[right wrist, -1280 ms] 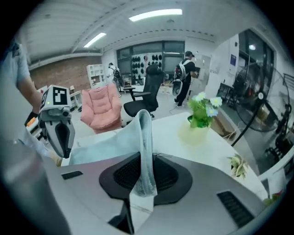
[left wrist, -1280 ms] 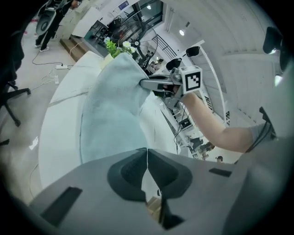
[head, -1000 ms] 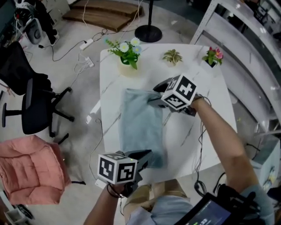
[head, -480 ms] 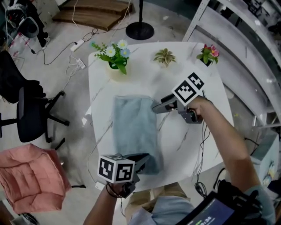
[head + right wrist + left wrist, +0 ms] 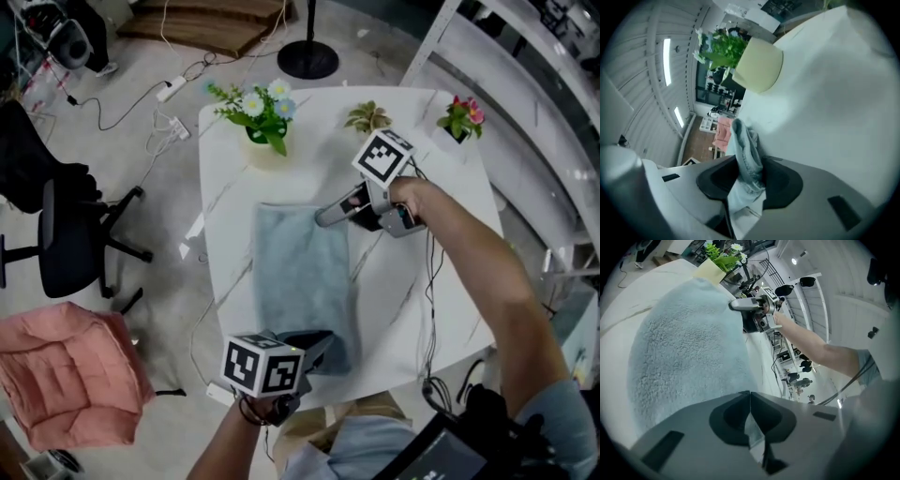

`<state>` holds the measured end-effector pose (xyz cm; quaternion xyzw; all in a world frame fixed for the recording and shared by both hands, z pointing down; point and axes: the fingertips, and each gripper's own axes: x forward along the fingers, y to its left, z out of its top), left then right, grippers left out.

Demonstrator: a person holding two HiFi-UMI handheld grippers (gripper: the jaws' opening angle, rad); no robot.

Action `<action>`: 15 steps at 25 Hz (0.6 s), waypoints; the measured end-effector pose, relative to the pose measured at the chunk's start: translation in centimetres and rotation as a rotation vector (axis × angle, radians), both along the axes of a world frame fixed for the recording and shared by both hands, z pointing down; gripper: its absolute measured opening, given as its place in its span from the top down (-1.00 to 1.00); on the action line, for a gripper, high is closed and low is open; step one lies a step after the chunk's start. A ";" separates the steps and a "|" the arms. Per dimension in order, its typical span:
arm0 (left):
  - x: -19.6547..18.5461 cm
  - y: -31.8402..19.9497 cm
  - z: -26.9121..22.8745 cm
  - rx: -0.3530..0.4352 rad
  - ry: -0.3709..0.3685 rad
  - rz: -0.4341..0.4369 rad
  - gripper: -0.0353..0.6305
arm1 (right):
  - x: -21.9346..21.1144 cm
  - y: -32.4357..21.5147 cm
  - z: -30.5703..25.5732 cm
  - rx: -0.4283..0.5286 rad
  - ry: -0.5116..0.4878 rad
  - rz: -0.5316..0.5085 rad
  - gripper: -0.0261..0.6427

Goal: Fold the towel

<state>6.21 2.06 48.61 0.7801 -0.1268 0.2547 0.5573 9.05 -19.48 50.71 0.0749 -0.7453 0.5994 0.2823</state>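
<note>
My left tongs and right tongs are grey with dark pads, each bearing a white cube of black square markers. A black cable trails the right; pale blue sleeve, khaki shorts.

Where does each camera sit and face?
Head view: on the head, looking down at table, towel, left gripper, right gripper, forearms.
Left gripper view: on left gripper, facing along the pinched towel toward right gripper.
Right gripper view: on right gripper, facing the cream pot; jaws just closed further on towel.
All share the towel.
</note>
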 end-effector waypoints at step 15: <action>-2.2 2.5 -3.7 0.088 0.049 -0.056 0.87 | -6.4 7.4 -13.3 0.872 -0.084 -0.450 0.73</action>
